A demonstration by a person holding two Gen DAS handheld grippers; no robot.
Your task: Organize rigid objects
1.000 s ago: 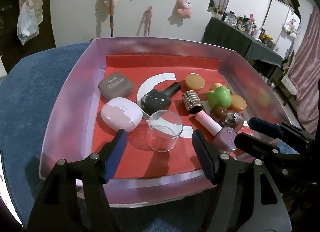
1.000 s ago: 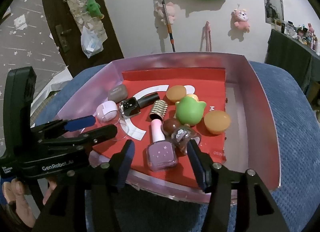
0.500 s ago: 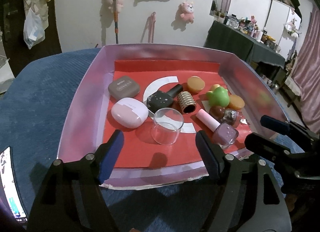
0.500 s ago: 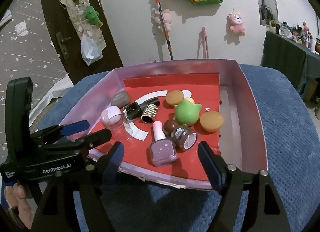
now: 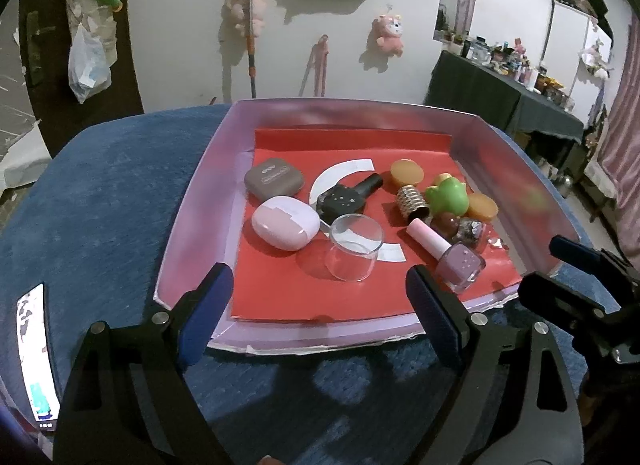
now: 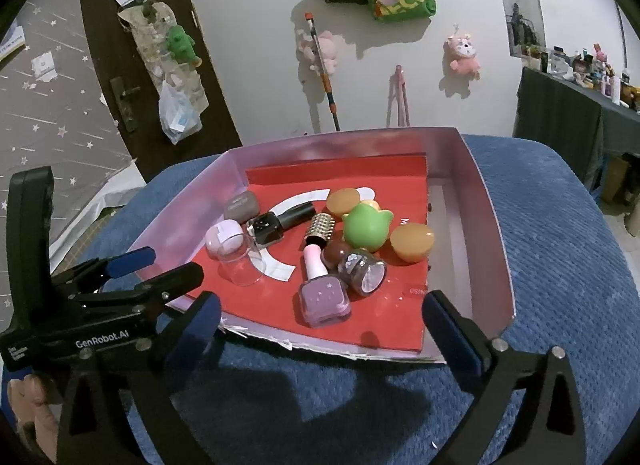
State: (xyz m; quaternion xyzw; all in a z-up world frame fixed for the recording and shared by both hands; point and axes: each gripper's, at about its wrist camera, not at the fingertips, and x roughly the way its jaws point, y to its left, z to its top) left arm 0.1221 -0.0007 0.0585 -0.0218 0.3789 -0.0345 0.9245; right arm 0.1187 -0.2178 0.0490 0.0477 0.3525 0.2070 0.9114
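Note:
A purple-walled tray (image 5: 192, 201) with a red floor sits on a blue cushion and also shows in the right wrist view (image 6: 492, 225). In it lie a clear glass cup (image 5: 354, 247), a pink case (image 5: 285, 222), a grey case (image 5: 274, 179), a black nail polish bottle (image 5: 348, 195), a purple nail polish bottle (image 6: 322, 289), a green toy (image 6: 366, 227), a gold ridged cap (image 5: 412, 201) and orange round lids (image 6: 412, 243). My left gripper (image 5: 320, 315) is open and empty before the tray's near edge. My right gripper (image 6: 322, 331) is open and empty, also short of the near edge.
A phone (image 5: 36, 349) lies at the cushion's left edge. The right gripper's body (image 5: 580, 297) shows at the right of the left wrist view, the left gripper's body (image 6: 100, 297) at the left of the right wrist view. A dark table (image 5: 508, 101) with clutter stands back right.
Both grippers have pulled back from over the tray to in front of its near edge, both empty. The right gripper's jaws have opened wider. The objects in the tray have not moved.

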